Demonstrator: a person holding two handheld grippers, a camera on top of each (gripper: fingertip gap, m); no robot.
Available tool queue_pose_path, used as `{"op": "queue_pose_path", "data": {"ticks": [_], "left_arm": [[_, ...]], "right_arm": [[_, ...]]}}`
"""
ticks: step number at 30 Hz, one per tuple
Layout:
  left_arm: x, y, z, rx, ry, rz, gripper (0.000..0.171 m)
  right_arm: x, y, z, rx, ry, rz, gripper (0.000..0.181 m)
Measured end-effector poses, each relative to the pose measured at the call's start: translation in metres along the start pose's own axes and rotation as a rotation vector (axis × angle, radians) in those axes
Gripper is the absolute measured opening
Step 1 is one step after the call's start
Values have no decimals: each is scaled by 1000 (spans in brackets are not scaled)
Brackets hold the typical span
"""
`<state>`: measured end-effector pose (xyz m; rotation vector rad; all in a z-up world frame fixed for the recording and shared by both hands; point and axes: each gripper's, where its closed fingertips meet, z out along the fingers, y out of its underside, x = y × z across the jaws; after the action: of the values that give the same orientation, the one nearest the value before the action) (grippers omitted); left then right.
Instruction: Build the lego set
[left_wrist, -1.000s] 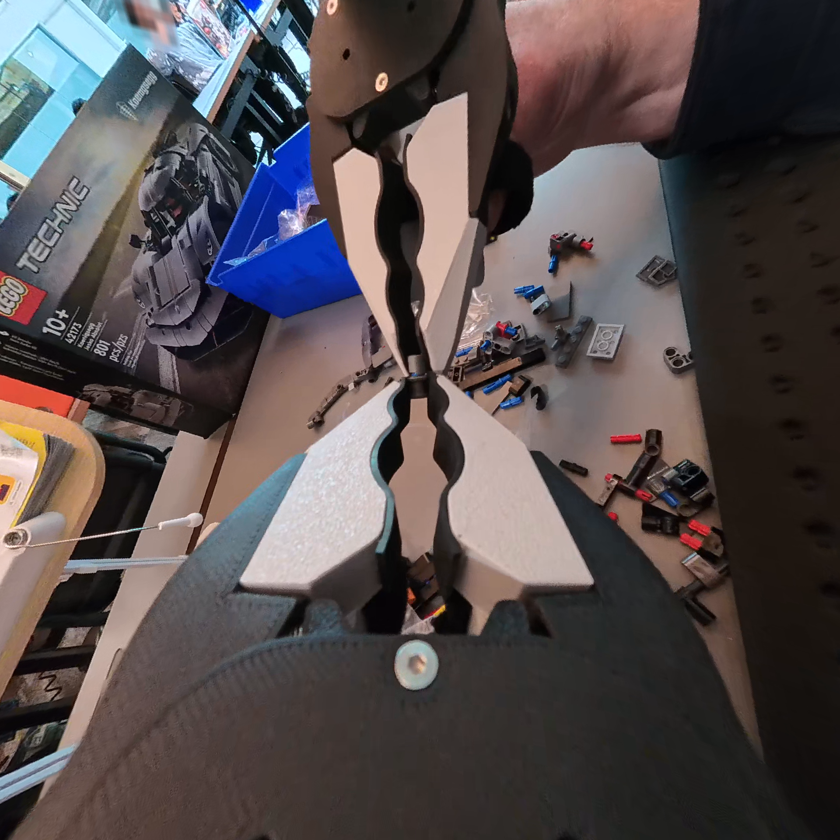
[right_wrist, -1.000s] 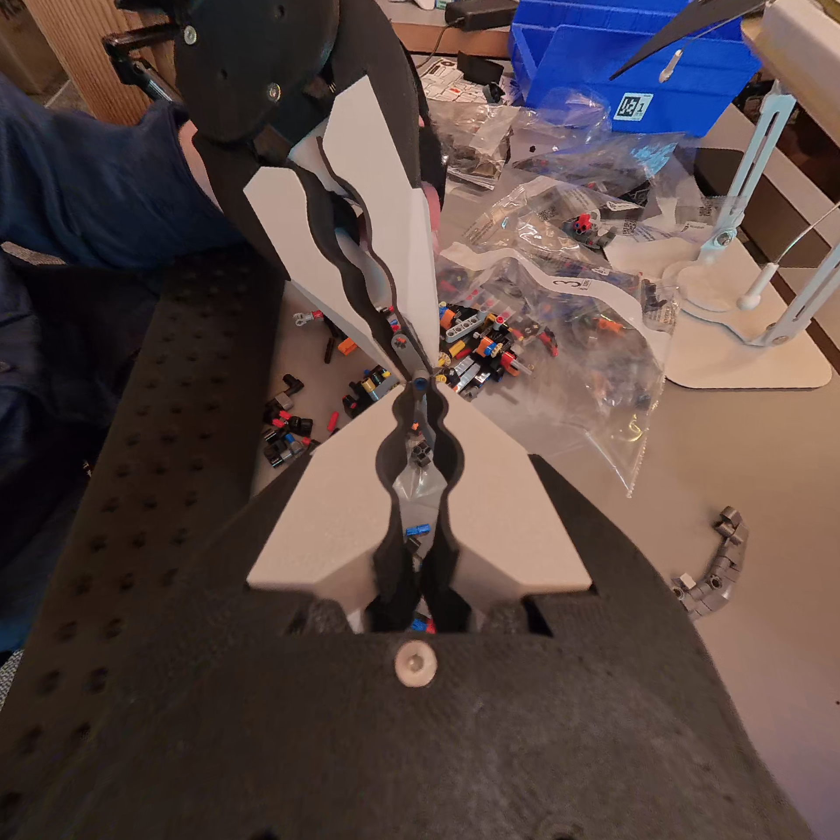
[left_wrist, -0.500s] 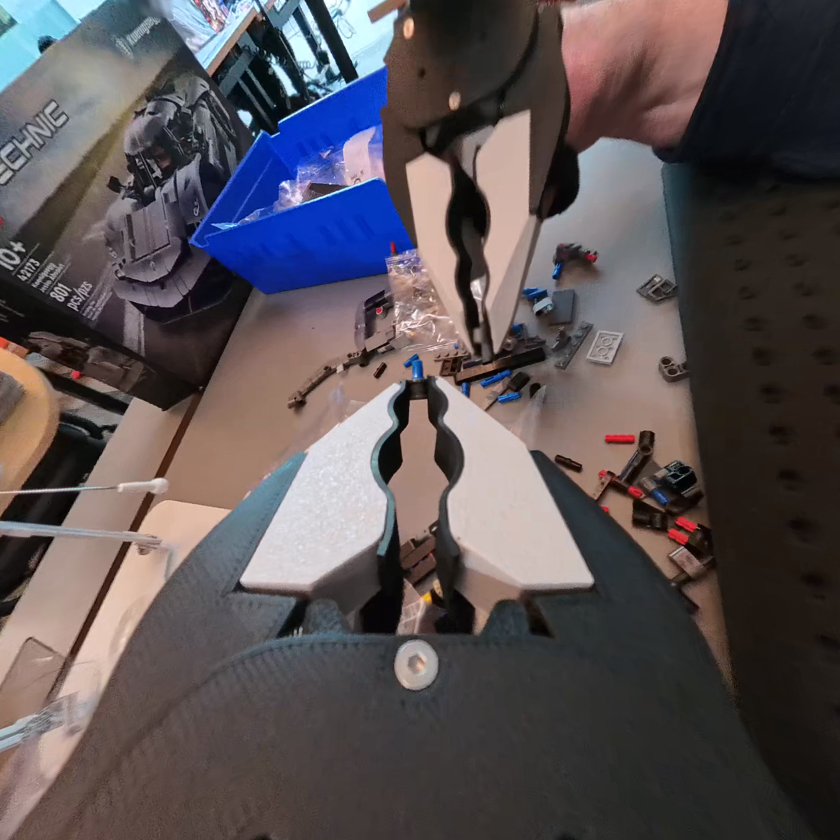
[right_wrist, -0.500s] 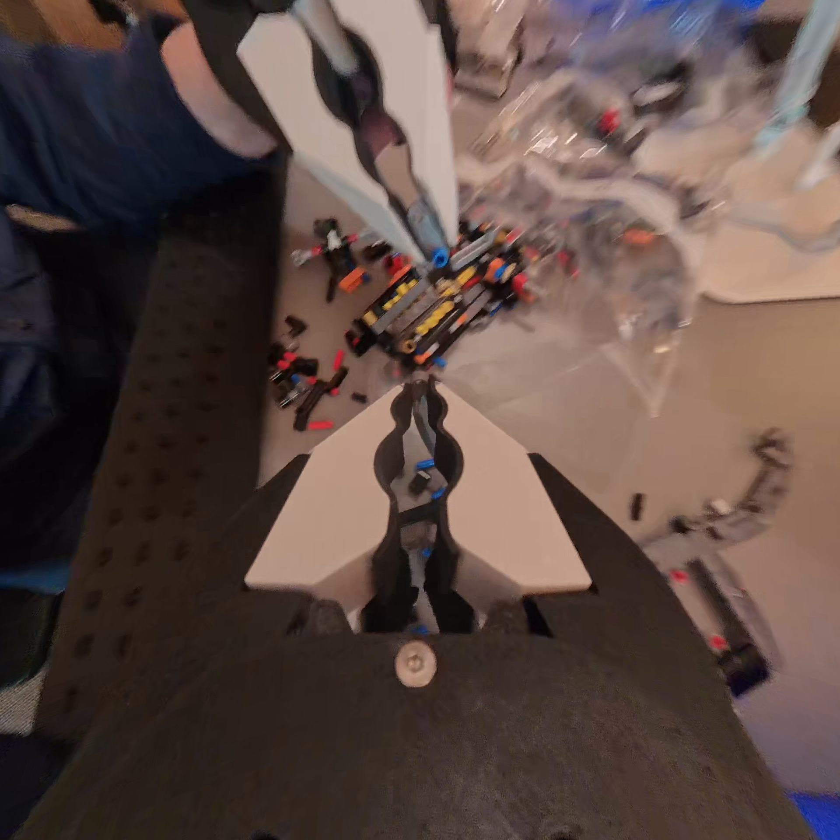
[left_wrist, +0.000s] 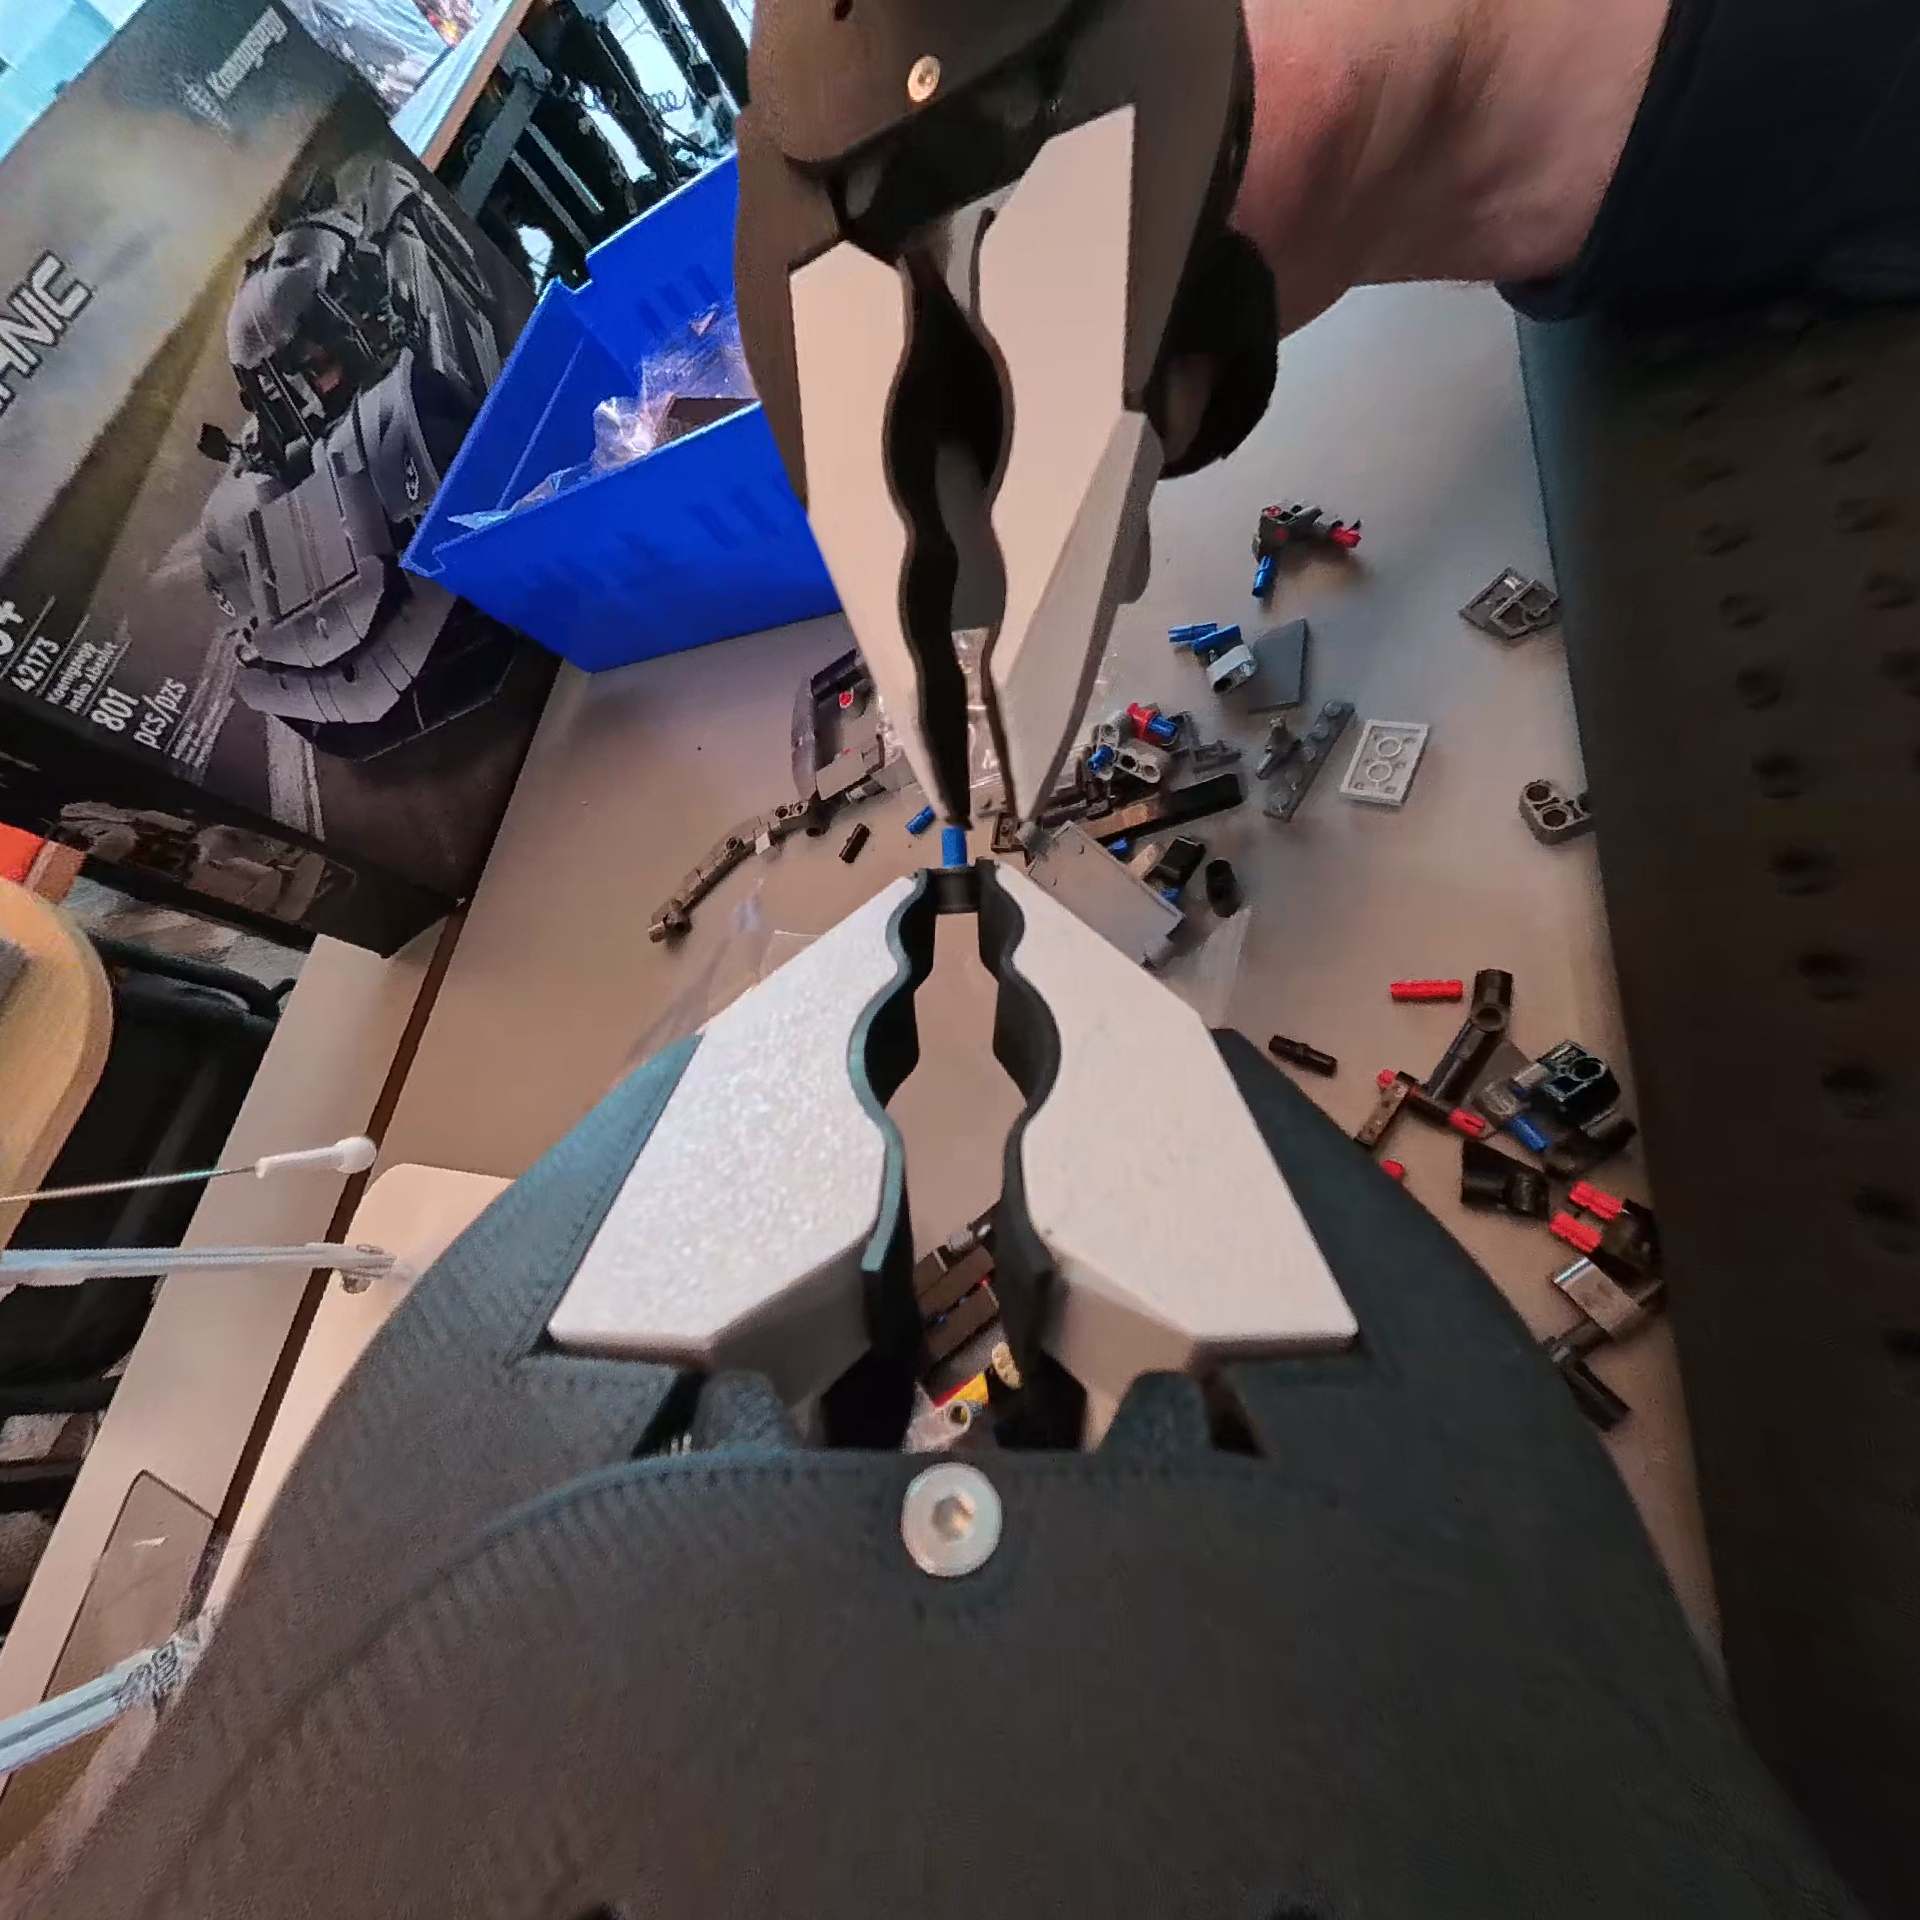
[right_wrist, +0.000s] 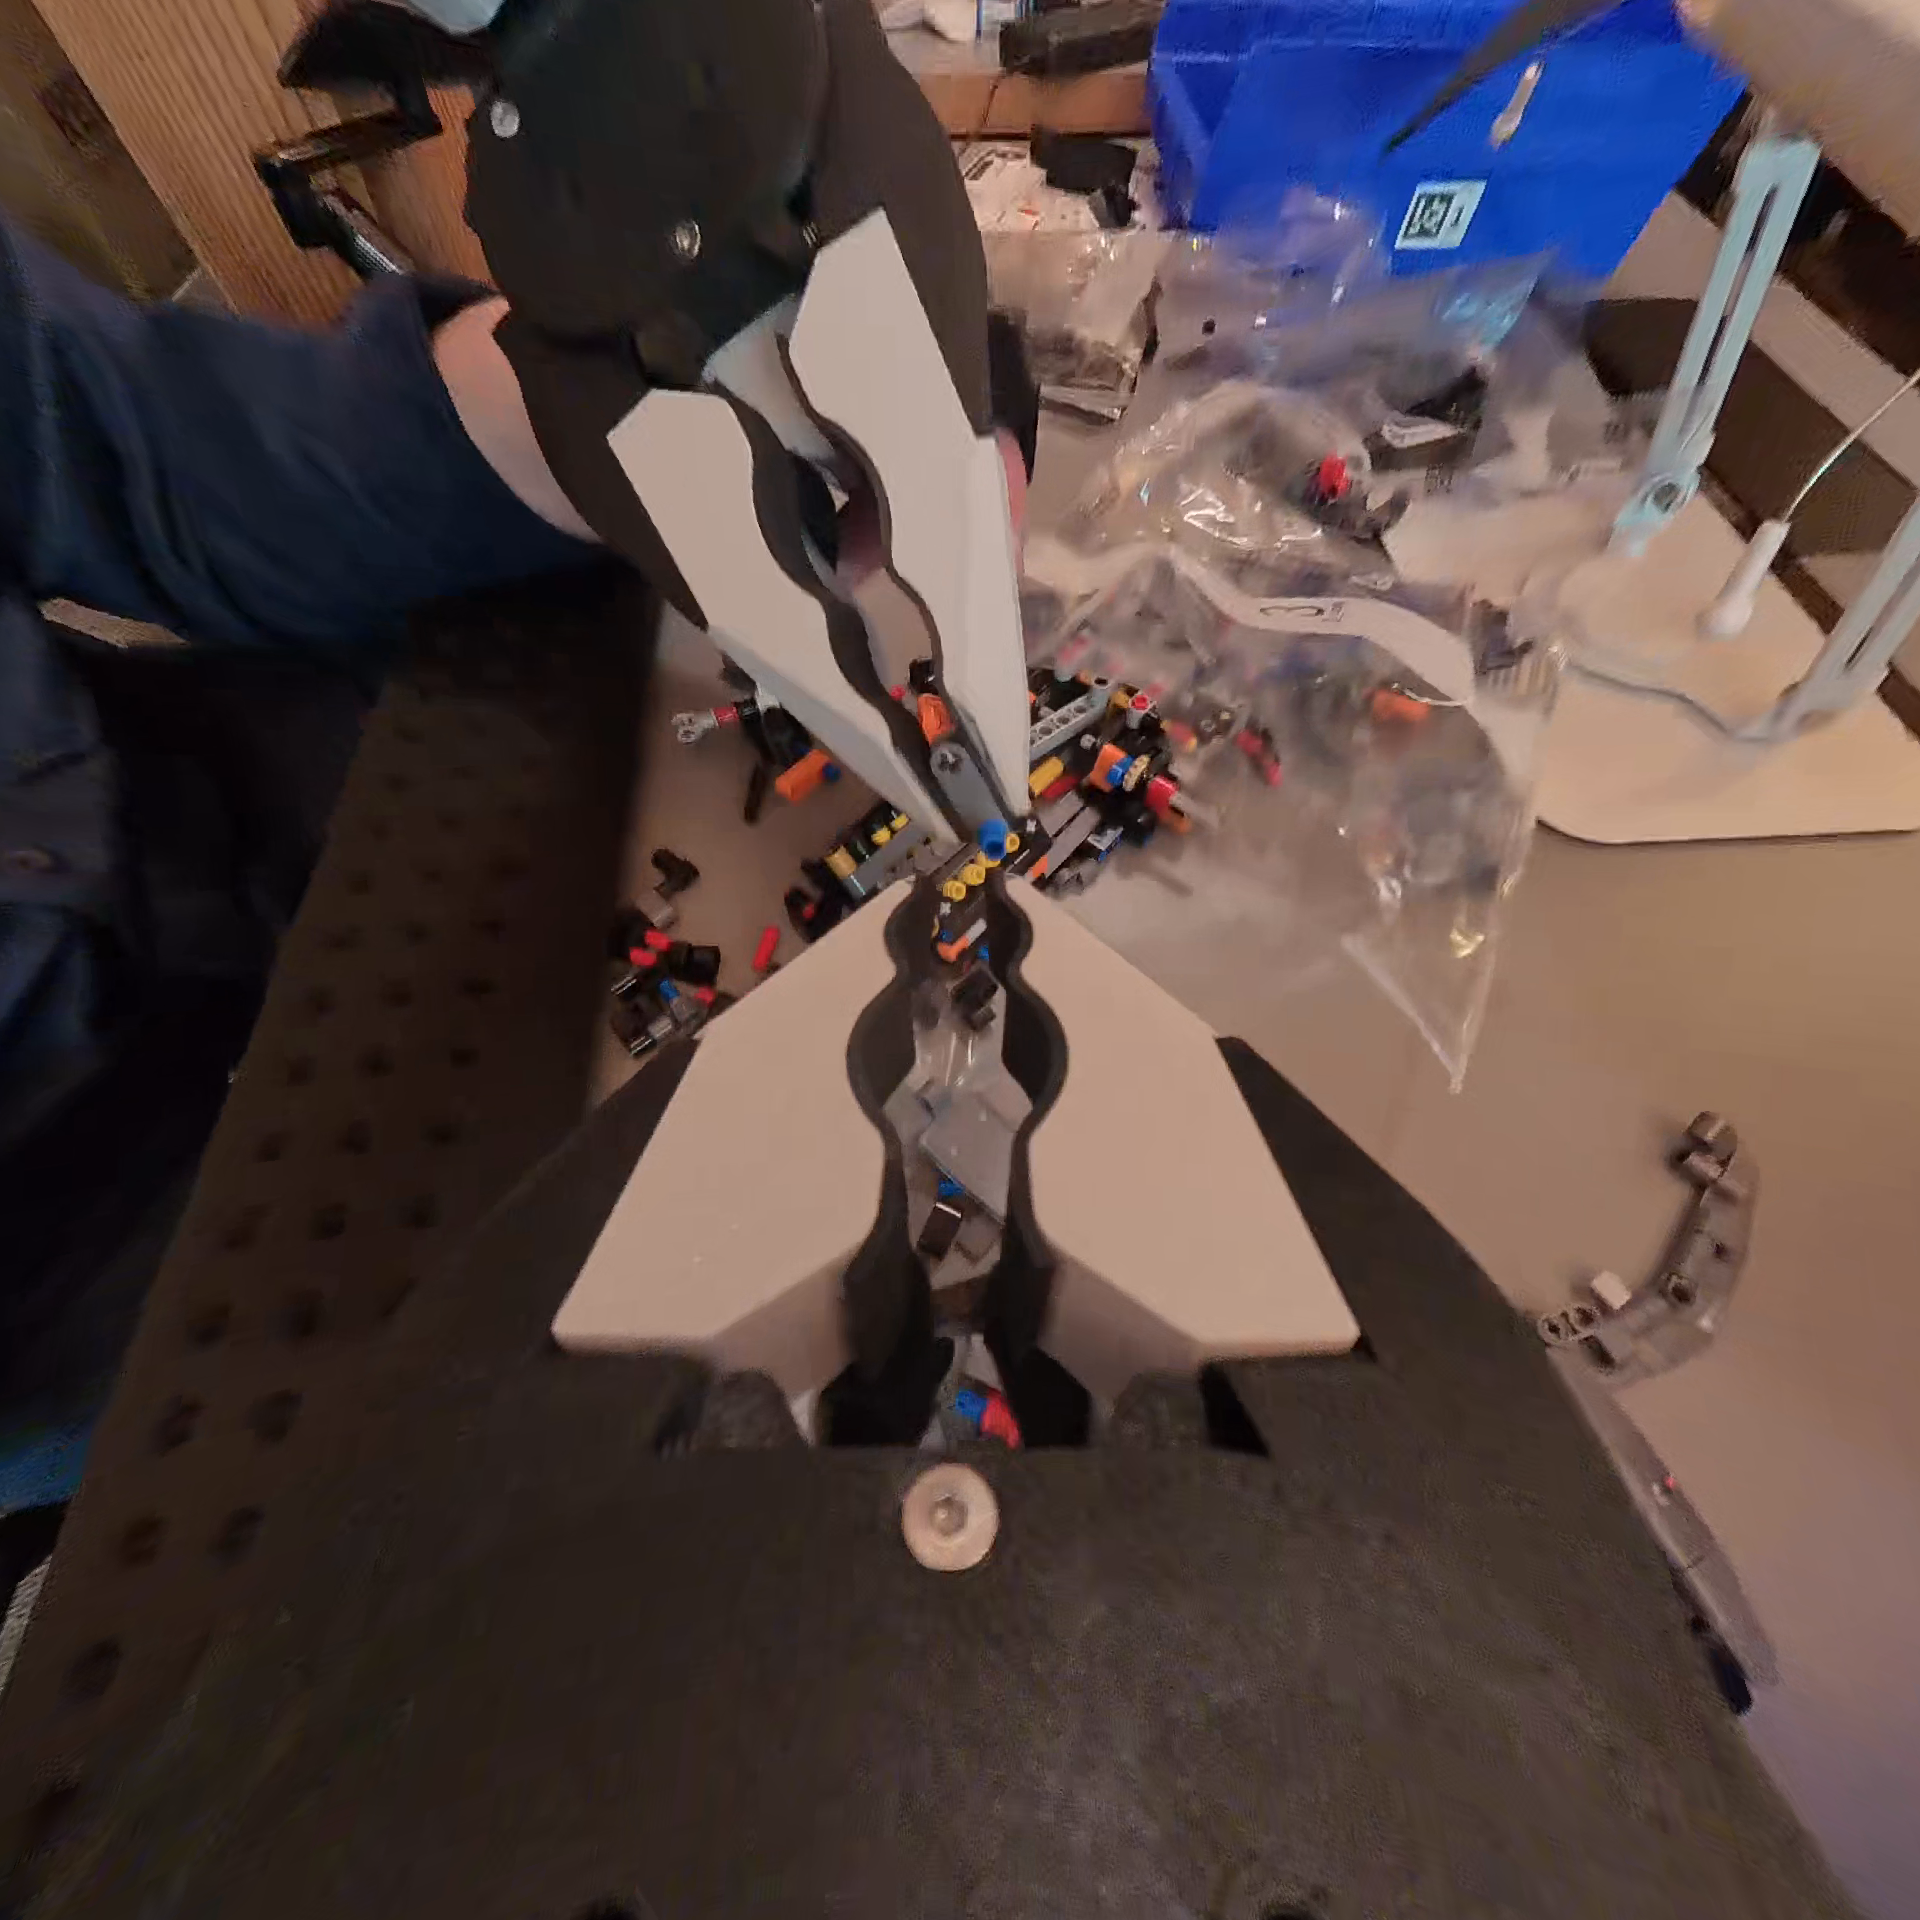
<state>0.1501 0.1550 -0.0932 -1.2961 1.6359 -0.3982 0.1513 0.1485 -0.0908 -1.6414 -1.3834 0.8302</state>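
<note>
My left gripper (left_wrist: 951, 891) is shut on a small dark grey beam (right_wrist: 958, 777) with a blue pin (left_wrist: 951, 844) sticking out past the tips. In the right wrist view the left gripper (right_wrist: 985, 826) comes down from above, with the blue pin (right_wrist: 992, 831) at its tip. My right gripper (right_wrist: 958, 888) has its jaws a little apart with nothing between them. Table pieces show through the gap. In the left wrist view the right gripper (left_wrist: 987, 821) hangs just beyond the blue pin, tip to tip with the left.
Loose lego pieces (left_wrist: 1195, 748) lie scattered on the grey table (left_wrist: 623, 935). A blue bin (left_wrist: 623, 540) and the set's box (left_wrist: 208, 468) stand at the back. Clear bags of parts (right_wrist: 1351, 623), a white stand (right_wrist: 1714, 779) and a grey curved assembly (right_wrist: 1662, 1278) lie to the right. A black perforated board (left_wrist: 1766, 935) borders the table.
The two grippers were tip to tip, drew apart, and have come close again. The beam with the blue pin stays in my left gripper. My right jaws have parted slightly.
</note>
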Motion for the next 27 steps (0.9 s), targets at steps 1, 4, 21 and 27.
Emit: {"op": "queue_pose_path", "data": {"ticks": [1,4,21,27], "left_arm": [[0,2,1,-12,-5,7,5],[2,1,3,-14,-1,16,5],[3,-2,2,-10,-18,41,5],[1,1,4,-41,-48,80,5]], "right_arm": [[1,1,1,-5,6,-3,7],[4,4,3,-22,26,2,8],[4,1,6,-11,20,18,0],[7,3,8,-7,2,81,1]]}}
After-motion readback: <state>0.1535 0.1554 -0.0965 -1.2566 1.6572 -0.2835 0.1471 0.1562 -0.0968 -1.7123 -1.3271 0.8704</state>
